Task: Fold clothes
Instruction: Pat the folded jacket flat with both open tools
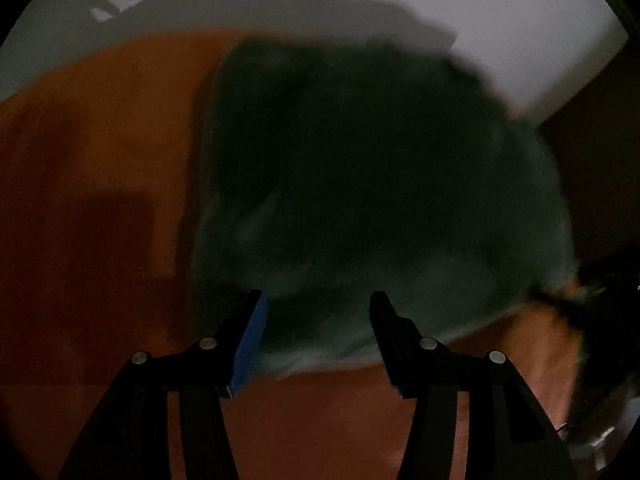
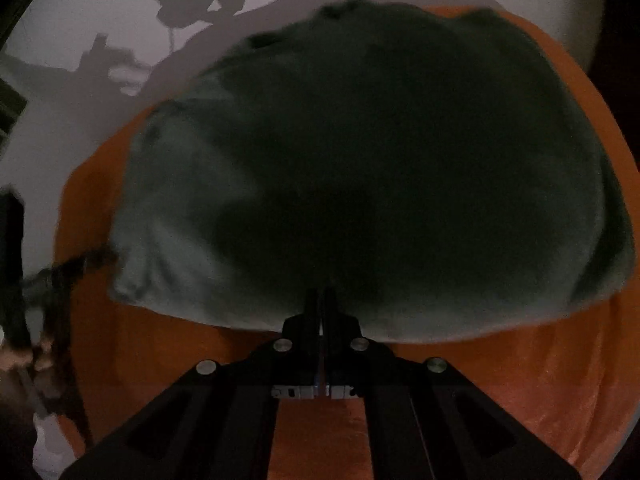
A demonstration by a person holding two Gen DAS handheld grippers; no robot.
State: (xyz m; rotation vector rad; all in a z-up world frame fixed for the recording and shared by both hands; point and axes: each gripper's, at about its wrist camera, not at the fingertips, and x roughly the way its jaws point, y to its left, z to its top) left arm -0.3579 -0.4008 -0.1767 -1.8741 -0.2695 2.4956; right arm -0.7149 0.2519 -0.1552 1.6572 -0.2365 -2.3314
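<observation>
A dark green garment (image 1: 360, 168) lies spread and blurred on an orange cloth (image 1: 100, 160). My left gripper (image 1: 316, 298) is open, pointing steeply down. The garment's near edge shows between its fingers, and the blue pad (image 1: 250, 344) does not press on it. In the right wrist view the same garment (image 2: 380, 160) fills the middle. My right gripper (image 2: 320, 292) is shut, its tips at the garment's near hem, where the fabric gathers into a dark crease. The right gripper looks pinched on that hem.
The orange cloth (image 2: 520, 380) covers the surface around the garment. Behind it is a pale wall (image 2: 80, 40) with shadows of the grippers. A blurred dark shape and a hand (image 2: 36, 356) sit at the left edge of the right wrist view.
</observation>
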